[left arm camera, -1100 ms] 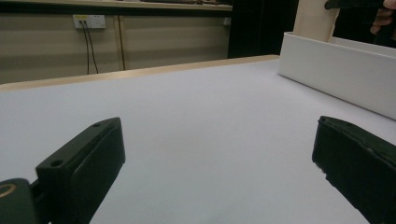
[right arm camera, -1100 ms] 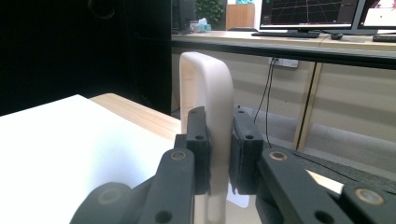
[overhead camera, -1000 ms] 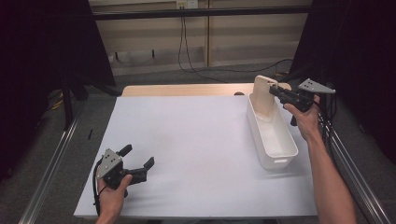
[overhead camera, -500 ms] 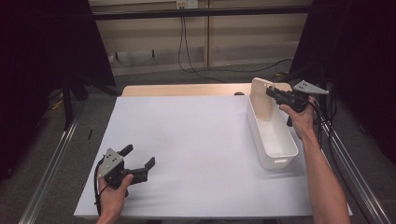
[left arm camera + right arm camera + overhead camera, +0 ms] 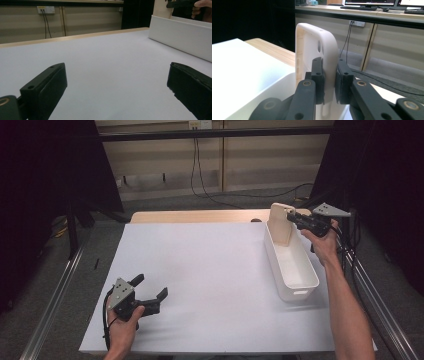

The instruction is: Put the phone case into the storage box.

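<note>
Cream plastic lid (image 5: 317,47), upright, rounded corners

Right claw (image 5: 291,219) drew back slightly

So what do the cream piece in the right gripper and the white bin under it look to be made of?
The cream piece looks like moulded plastic, matte: rounded corners, a raised rim and a punched hole. The white bin also looks plastic, smooth with a slight sheen, thin walls and a rolled lip. The right gripper clamps the piece upright.
</note>
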